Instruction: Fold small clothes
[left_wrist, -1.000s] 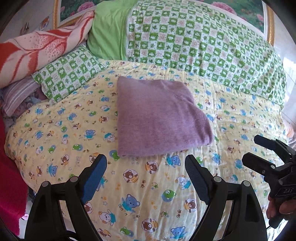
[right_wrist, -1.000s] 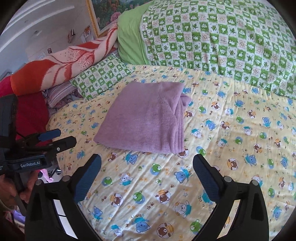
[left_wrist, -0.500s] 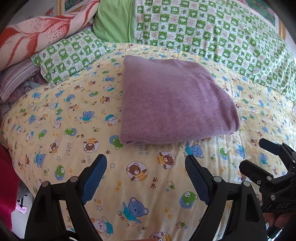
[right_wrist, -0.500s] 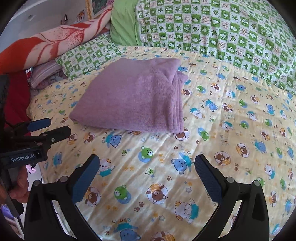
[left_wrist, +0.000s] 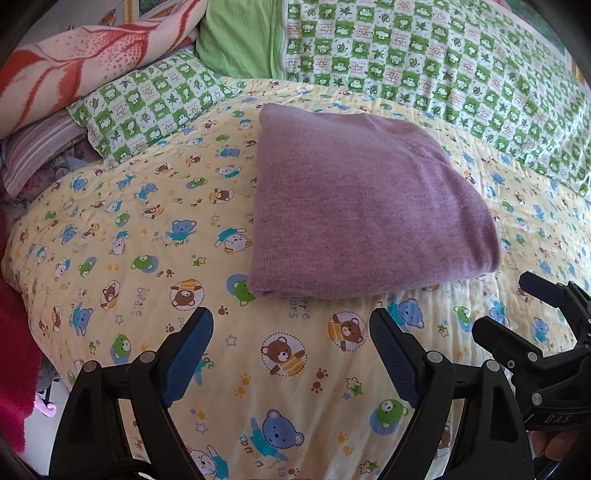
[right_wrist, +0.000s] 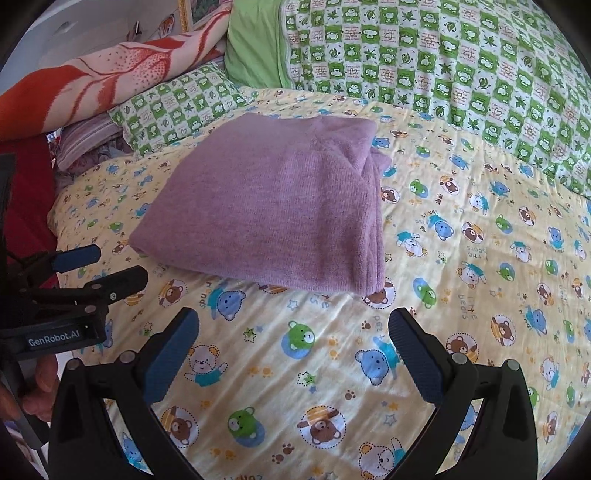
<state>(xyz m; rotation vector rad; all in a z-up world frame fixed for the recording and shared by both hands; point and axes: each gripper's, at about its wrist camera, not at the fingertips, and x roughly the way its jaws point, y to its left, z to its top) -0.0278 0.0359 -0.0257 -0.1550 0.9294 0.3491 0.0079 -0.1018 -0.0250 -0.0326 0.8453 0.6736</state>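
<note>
While purple garment (left_wrist: 362, 206) lies folded on bear-print bed (left_wrist: 147, 236), left gripper (left_wrist: 291, 354) & right gripper (right_wrist: 295, 343) hover near its near edge, both w/ jaws wide apart, holding nothing.

purple garment (left_wrist: 362, 206): inner folded layers hidden | striped cushion (left_wrist: 37, 147): mostly buried under floral blanket (left_wrist: 81, 62)

Fuzzy matt knit on the purple garment (left_wrist: 362, 218). Thin, slightly crinkled printed cotton for the yellow quilt (left_wrist: 295, 369). Matt black plastic with ribbed blue rubbery pads (right_wrist: 415, 360) on the right gripper (right_wrist: 291, 350).
</note>
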